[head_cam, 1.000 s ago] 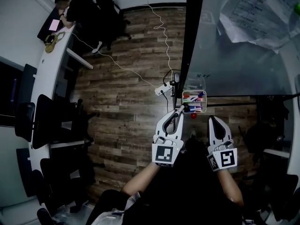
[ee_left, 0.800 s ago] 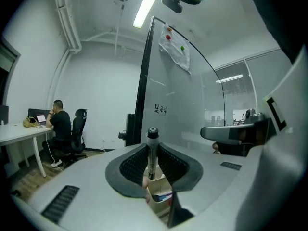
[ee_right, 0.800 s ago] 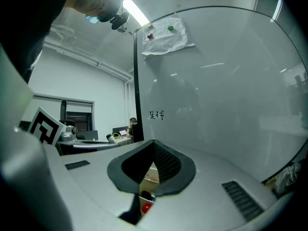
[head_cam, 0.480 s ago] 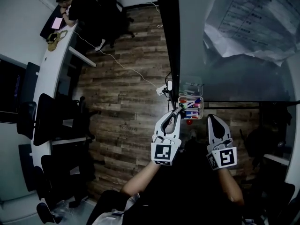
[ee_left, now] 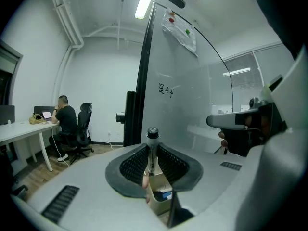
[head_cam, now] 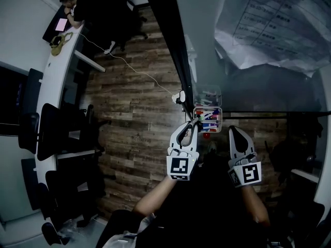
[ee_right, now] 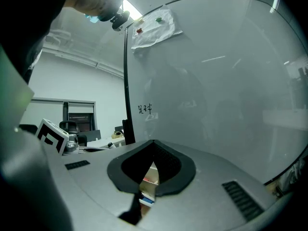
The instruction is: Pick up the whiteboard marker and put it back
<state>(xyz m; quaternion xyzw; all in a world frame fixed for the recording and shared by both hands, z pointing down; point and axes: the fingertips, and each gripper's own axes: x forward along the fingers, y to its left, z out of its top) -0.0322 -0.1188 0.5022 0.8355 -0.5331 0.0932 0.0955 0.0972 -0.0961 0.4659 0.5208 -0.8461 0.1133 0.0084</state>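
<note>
Since the earlier frame, the head view has been swinging, so the dark edge of the whiteboard (head_cam: 258, 81) is now leaning further left, and the clear tray (head_cam: 221, 119) is sitting slightly nearer the grippers in the picture.

The person is standing close to the board and holding both grippers out, nearly level, toward the tray fixed low on the board's face. The left gripper (head_cam: 191, 124) is clenching the whiteboard marker (ee_left: 152, 143) between its ribbed pads. The marker is standing upright in the grip with its cap end poking above the jaws – probably held this way so it can be lowered lengthwise into the tray. The gripper's tip is hanging just left of the tray, not yet over it. Through the gap below the pads, the left gripper view is showing the tray just beyond the jaws.

The tray is already holding several coloured pens (head_cam: 209, 119) lying across it, so the open room for one more is looking tight.

The right gripper (head_cam: 234, 130) is waiting just right of the tray with its jaws together and nothing between them – likely kept idle and clear of the left one's path.

Far to the left, a person (head_cam: 83, 9) is sitting at a long desk, well apart from the work.
</note>
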